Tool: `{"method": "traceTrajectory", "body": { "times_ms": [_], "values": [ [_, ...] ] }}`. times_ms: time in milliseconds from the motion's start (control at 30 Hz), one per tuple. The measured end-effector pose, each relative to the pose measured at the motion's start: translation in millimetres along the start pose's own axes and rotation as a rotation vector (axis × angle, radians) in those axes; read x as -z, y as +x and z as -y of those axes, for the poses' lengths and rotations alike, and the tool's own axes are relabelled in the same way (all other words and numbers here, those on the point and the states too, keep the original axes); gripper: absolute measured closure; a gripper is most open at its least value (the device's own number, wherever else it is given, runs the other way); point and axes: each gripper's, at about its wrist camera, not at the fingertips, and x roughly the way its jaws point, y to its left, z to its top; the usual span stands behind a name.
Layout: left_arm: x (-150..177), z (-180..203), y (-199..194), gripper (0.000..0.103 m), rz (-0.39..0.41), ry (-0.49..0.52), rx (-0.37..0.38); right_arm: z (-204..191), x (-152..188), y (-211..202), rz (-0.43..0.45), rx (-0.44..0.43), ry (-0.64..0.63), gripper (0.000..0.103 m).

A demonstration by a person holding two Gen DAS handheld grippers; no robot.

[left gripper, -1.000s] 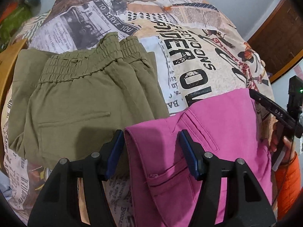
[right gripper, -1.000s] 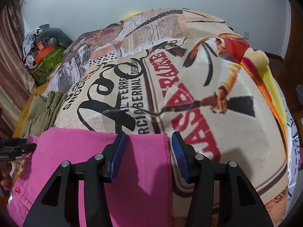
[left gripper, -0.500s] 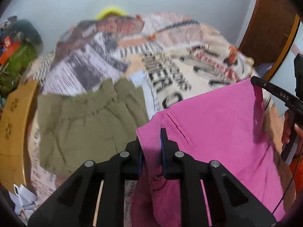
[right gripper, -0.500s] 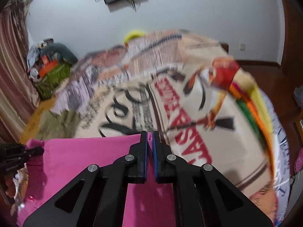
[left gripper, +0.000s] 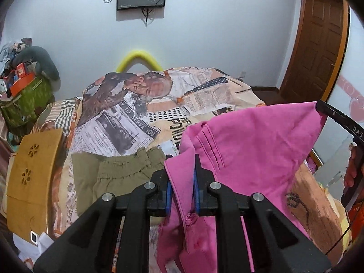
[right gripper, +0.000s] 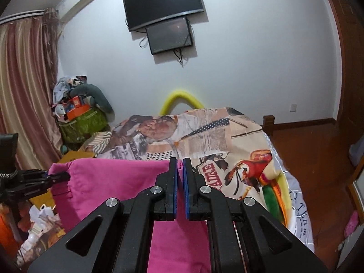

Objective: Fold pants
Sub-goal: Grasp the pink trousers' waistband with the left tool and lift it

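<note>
Pink pants (left gripper: 254,150) hang in the air above the bed, pinched at two points along one upper edge. Left gripper (left gripper: 182,188): blue-padded fingers (left gripper: 168,195) pressed onto a bunched, stitched corner of the fabric, cloth filling the narrow gap. Right gripper (right gripper: 180,182): fingers (right gripper: 174,186) nearly together, a thin hem of the same pants caught between the pads. Both sets of jaws have just been closing, with fabric between them.

Held edge runs roughly level from one gripper to the other, so the long axis of the stretched part lies side to side; the rest drops below the fingers, out of frame. In the right wrist view the left gripper shows at the far left end of the pink edge; in the left wrist view the right gripper's tip meets the far right corner, a hand (left gripper: 351,173) behind it.

Below and left, olive pants (left gripper: 118,173) lie flat on the bed (left gripper: 141,122), elastic waistband toward the far end. Bed cover is a newspaper-and-parrot print. Yellow wooden board (left gripper: 29,177) beside the bed's left edge.

Farther: yellow foam arch (right gripper: 180,97) at the bed's far end, green bag (right gripper: 84,122) piled with clutter, striped curtain (right gripper: 25,86), white wall with two dark screens (right gripper: 163,13), brown wooden door (left gripper: 318,45) at right.
</note>
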Motion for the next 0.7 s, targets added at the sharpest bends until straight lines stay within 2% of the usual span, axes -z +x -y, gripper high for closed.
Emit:
{"method": "traceTrajectory", "body": {
  "times_ms": [233, 567, 700],
  "values": [
    [35.2, 14.0, -26.1, 0.088, -0.07, 0.041, 0.021, -8.1, 33.6, -35.5, -0.065, -0.022, -0.005, 0.099],
    [118.3, 35.0, -61.2, 0.088, -0.168, 0.095, 0.069, -20.1, 103.6, -92.8, -0.201, -0.077, 0.041, 0.099],
    [151.7, 38.7, -67.9, 0.088, -0.214, 0.092, 0.094, -25.7, 133.8, -105.1, -0.255, -0.073, 0.046, 0.099]
  ]
}}
